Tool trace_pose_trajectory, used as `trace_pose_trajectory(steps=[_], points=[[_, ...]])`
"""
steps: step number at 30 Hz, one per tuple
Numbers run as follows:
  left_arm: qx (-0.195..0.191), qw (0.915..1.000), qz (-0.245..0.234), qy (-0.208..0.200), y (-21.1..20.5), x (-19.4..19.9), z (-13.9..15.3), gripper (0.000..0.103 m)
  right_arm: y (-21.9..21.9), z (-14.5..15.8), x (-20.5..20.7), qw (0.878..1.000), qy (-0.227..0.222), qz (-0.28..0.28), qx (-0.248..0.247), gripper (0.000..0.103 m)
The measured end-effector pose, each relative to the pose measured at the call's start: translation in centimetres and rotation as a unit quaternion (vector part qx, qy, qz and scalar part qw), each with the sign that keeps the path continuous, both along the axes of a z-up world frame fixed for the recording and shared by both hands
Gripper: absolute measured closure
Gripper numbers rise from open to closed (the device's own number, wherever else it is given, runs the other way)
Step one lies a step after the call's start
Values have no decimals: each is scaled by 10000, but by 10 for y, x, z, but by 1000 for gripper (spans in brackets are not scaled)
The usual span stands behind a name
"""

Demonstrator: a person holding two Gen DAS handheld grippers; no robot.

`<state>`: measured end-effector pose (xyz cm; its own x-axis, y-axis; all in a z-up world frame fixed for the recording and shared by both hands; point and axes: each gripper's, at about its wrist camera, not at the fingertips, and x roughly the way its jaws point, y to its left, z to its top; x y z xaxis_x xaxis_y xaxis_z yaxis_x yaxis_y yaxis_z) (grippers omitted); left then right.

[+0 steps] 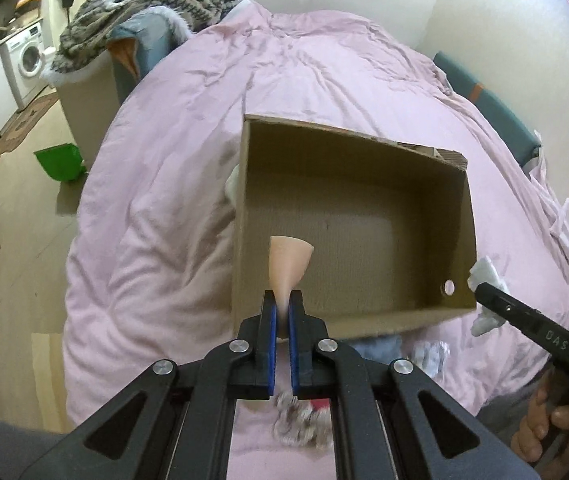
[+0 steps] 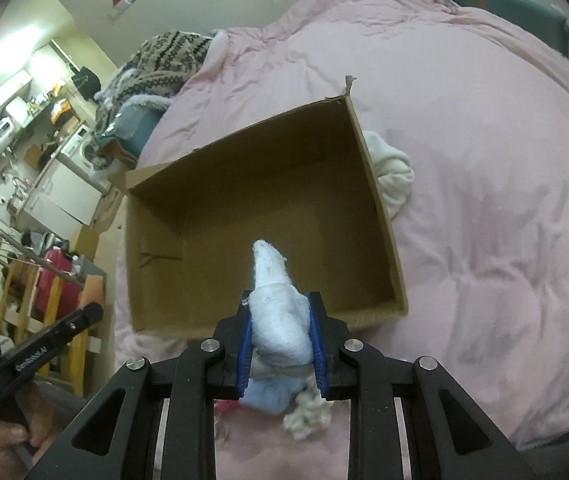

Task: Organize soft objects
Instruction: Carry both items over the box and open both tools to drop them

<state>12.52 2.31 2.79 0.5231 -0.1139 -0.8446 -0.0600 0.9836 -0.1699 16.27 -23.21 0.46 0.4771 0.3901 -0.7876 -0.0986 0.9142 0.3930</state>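
An open, empty cardboard box (image 1: 364, 216) sits on a pink duvet (image 1: 156, 208). My left gripper (image 1: 283, 300) is shut on a peach soft piece (image 1: 289, 258) and holds it over the box's near left corner. My right gripper (image 2: 280, 312) is shut on a pale blue-white rolled cloth (image 2: 280, 312) over the box (image 2: 244, 220) near its front wall. In the left wrist view the right gripper's side (image 1: 524, 320) shows by the box's right corner. A white bundled cloth (image 2: 392, 172) lies against the box's outer side.
Loose soft items lie on the duvet below the grippers: a blue cloth (image 2: 264, 394), a white fluffy piece (image 2: 308, 412), a furry patterned one (image 1: 300, 420). Patterned knitwear (image 1: 144, 8) is piled at the bed's far end. A green bin (image 1: 60, 162) stands on the floor at left.
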Motion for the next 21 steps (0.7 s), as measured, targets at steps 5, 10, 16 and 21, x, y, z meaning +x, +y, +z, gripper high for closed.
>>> trace_pose_trajectory(steps=[5,10,16,21], points=[[77,9998,-179,-52,-21,22,-12,98,5,-11,23,9998,-86,22,-165,76],[59,9996,-268,42,-32,36,-36,98,13,-26,37,9996,-76,102,-233,76],[387,9988,-277,131,-35,44,-60,98,21,-47,41,9991,108,181,-377,76],[334,9987,-196,322,-33,46,-73,97,30,-60,42,9977,265,275,-567,76]])
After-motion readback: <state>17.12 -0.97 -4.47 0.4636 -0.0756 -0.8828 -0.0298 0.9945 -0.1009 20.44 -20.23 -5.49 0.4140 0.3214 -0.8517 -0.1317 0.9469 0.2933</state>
